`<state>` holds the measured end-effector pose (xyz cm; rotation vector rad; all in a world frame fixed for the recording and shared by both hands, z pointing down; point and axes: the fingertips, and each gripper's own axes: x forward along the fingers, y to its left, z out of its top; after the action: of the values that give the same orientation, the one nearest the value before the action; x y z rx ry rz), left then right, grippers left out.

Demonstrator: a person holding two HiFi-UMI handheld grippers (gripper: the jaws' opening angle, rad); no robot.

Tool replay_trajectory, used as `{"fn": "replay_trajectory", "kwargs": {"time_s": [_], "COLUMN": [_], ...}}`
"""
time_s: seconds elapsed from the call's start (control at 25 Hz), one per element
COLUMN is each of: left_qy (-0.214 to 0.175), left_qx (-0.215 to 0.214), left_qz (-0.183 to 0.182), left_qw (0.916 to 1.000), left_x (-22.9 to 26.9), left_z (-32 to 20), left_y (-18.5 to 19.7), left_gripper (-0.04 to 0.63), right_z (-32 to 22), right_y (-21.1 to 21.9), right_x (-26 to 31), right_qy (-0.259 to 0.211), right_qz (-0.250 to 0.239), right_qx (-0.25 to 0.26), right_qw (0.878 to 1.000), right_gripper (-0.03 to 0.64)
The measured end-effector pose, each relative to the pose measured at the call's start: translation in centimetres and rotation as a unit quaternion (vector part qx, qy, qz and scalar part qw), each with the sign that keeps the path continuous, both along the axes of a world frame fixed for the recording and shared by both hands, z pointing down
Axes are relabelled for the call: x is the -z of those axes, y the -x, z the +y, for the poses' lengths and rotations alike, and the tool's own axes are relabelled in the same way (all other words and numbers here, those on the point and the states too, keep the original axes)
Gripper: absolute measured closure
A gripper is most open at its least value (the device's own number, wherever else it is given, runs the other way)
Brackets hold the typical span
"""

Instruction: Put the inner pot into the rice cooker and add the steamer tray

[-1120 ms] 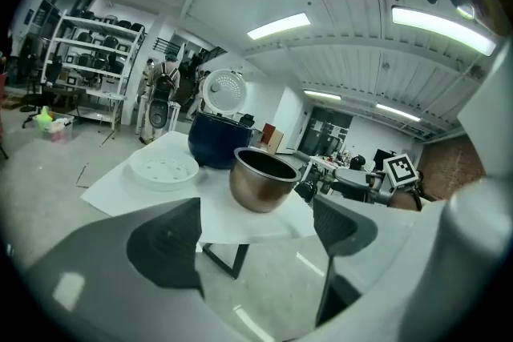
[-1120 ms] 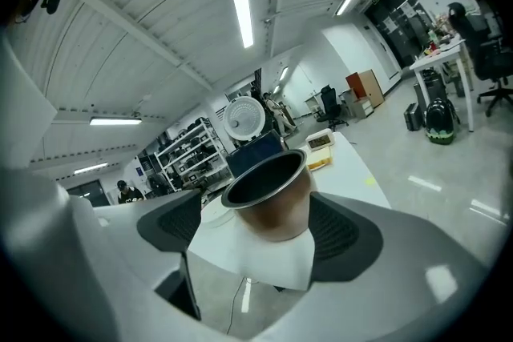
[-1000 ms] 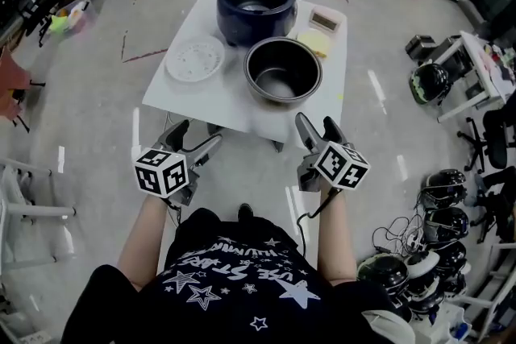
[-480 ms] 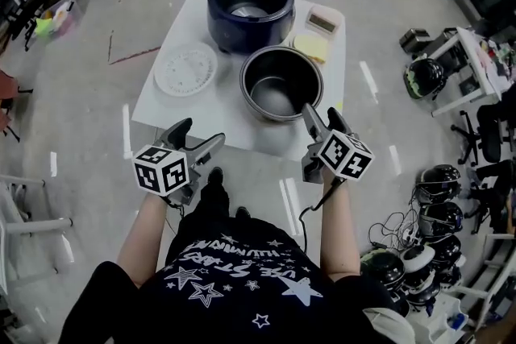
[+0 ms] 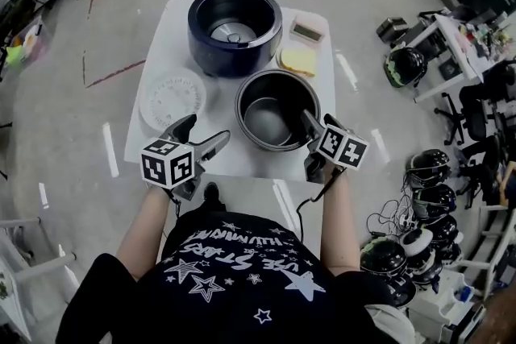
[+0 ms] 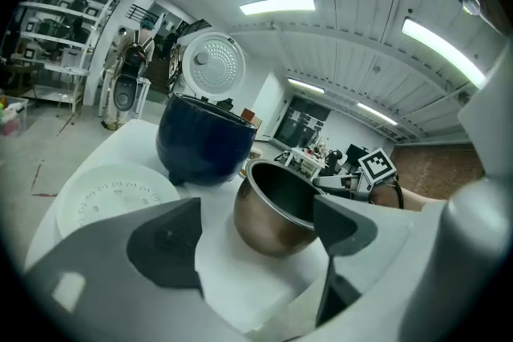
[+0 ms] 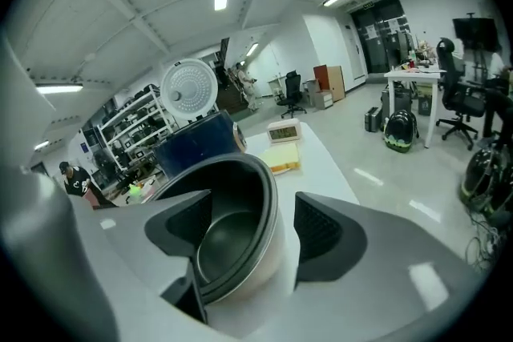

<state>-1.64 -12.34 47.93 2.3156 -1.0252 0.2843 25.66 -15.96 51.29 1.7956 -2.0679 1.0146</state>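
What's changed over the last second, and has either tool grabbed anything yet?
Both tools moved forward to the table. The right tool now straddles the near rim of the inner pot, its jaws have just been closing, not yet clamped. The left tool is at the near edge, open and empty. Rice cooker and steamer tray stayed put.

Empty metal inner pot (image 5: 270, 118) stands before open rice cooker (image 5: 234, 64).

Jaws closing, right gripper (image 5: 319, 123) now straddles the inner pot (image 5: 272, 115) rim
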Motion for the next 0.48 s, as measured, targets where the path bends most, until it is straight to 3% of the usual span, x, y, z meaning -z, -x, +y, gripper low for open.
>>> {"fn": "replay_trajectory", "kwargs": {"time_s": [0.48], "left_qy": [0.026], "left_qx": [-0.08], "left_qz": [0.022], "left_qw": [0.9962], "left_x": [-0.6], "left_z": [-5.7], "left_y": [-0.7], "left_gripper": [0.169], "right_z": [-0.5], "right_y": [-0.1], "right_x": [-2.4], "right_qy": [0.091], "right_qz": [0.074], "right_qx": [-0.048], "right_qw": [0.992], "right_gripper": [0.488]}}
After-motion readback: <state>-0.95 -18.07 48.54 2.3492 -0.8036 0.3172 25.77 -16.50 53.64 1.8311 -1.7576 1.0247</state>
